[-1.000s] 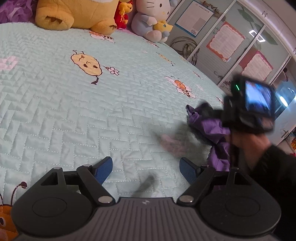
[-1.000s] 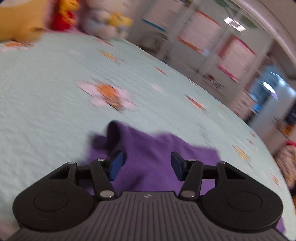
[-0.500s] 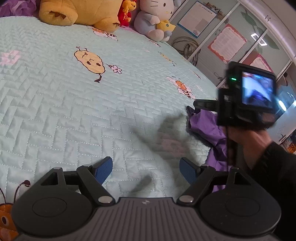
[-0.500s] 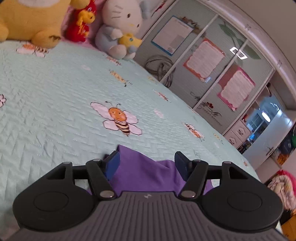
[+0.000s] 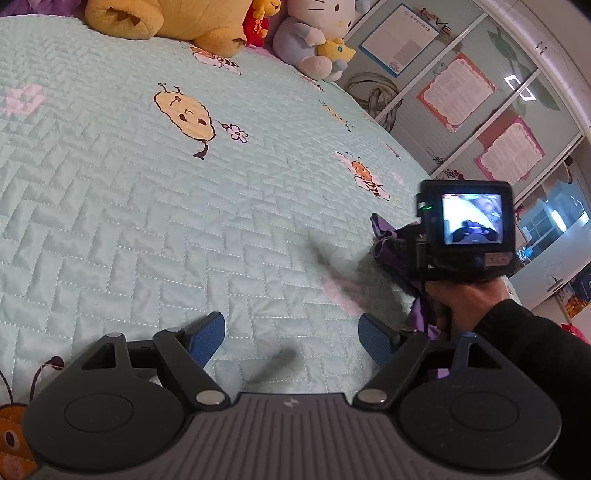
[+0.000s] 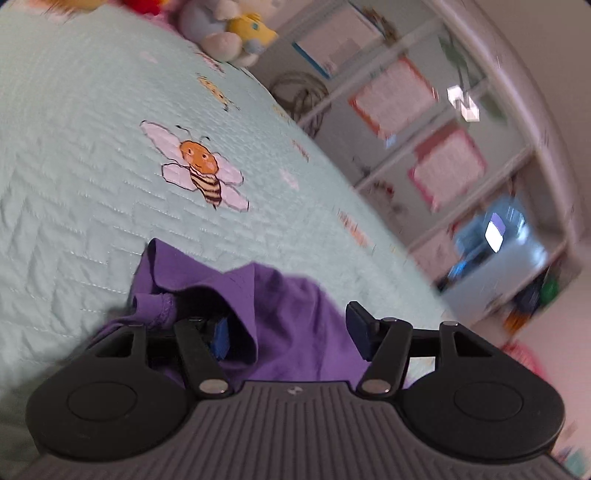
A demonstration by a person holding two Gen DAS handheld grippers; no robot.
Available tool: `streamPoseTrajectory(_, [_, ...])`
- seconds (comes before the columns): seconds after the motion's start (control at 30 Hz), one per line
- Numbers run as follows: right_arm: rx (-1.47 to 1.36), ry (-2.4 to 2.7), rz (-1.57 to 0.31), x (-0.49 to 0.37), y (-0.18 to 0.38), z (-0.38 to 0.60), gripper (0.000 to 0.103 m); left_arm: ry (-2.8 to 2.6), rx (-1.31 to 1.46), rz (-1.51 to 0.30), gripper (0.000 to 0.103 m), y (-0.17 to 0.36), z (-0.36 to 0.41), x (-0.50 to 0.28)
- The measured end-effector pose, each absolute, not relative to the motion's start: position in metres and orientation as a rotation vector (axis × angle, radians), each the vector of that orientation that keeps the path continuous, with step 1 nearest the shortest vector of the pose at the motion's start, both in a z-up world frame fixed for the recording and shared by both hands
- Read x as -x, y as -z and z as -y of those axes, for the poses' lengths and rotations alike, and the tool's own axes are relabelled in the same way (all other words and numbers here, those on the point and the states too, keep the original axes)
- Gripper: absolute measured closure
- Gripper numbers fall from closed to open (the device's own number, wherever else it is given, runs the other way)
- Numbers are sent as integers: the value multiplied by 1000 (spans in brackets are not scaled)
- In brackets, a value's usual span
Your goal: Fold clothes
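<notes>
Mint-green quilted bedspread [image 5: 129,229] fills the left wrist view, stitched in a herringbone pattern and printed with a yellow cartoon bug in the upper middle and a bee further right. Down at the bottom of the frame, the left gripper [image 5: 291,334] hangs over bare quilt with its blue-padded fingers [image 5: 208,334] spread wide and nothing between them. Over at the right edge, a hand in a dark sleeve [image 5: 461,299] grips the handle of the other tool, whose little screen [image 5: 472,218] glows at the right-centre of the frame. Just left of and below that hand, a rumpled purple garment [image 5: 384,240] pokes out, lying on the quilt near the bed's right side. Along the top edge sit a yellow plush toy [image 5: 166,18] and a white cat plush [image 5: 314,29], with cabinet doors carrying pink-bordered sheets in the upper right. Switching to the right wrist view, which is blurred towards its right side: the purple garment [image 6: 288,317] is bunched in the lower middle of the frame, right in front of the right gripper [image 6: 291,332]. That gripper's jaws stand apart, the cloth lying between them; a fold drapes over the left fingertip [image 6: 220,338] so only a sliver of blue pad shows, while the right one stands clear against the fabric. A bee print [image 6: 201,170] sits on the quilt above the garment, and the cat plush [image 6: 229,33] appears at the top.
</notes>
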State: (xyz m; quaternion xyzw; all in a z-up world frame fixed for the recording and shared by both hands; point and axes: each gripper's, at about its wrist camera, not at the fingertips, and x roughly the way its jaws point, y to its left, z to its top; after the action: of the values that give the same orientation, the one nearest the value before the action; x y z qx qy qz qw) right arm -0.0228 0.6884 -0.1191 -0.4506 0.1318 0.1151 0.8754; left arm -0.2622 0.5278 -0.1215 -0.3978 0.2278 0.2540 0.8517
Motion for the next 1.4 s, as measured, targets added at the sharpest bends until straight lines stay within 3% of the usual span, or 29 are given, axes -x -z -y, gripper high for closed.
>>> streamPoseTrajectory(0.27, [1336, -275, -50, 29, 147, -714, 41, -532, 848, -481, 20, 123, -529, 264])
streamPoseTrajectory(0.3, [1350, -288, -51, 29, 146, -715, 56, -532, 849, -480, 20, 122, -529, 264])
streamPoseTrajectory(0.33, [1354, -302, -60, 28, 145, -716, 89, -531, 851, -480, 20, 122, -529, 264])
streamPoseTrajectory(0.37, [1350, -306, -80, 26, 143, -718, 103, -531, 853, -480, 20, 122, -530, 264])
streamPoseTrajectory(0.5, [1231, -335, -173, 18, 123, -724, 103, -529, 859, -479, 20, 123, -530, 264])
streamPoseTrajectory(0.63, [814, -322, -71, 25, 63, -720, 103, -530, 863, -480, 20, 122, -530, 264])
streamPoseTrajectory(0.7, [607, -353, -160, 12, 46, -719, 103, -531, 856, -482, 20, 122, -529, 263])
streamPoseTrajectory(0.8, [647, -405, -407, -13, 76, -738, 103, -533, 849, -483, 20, 122, -529, 263])
streamPoseTrajectory(0.87, [664, -410, -427, -12, 89, -743, 103, -534, 846, -483, 19, 123, -529, 263])
streamPoseTrajectory(1.1, [666, -420, -363, -10, 86, -765, 96, -541, 818, -487, 15, 124, -524, 258])
streamPoseTrajectory(1.17, [622, -433, -410, -17, 77, -772, 83, -540, 812, -487, 14, 124, -524, 257])
streamPoseTrajectory(1.27, [529, -519, -413, -1, 57, -755, 74, -535, 807, -486, 14, 124, -524, 257])
streamPoseTrajectory(1.33, [506, -569, -372, 16, 46, -731, 50, -532, 807, -486, 14, 123, -523, 258])
streamPoseTrajectory(1.4, [542, -598, -340, 35, 43, -702, 33, -531, 810, -485, 14, 123, -524, 258])
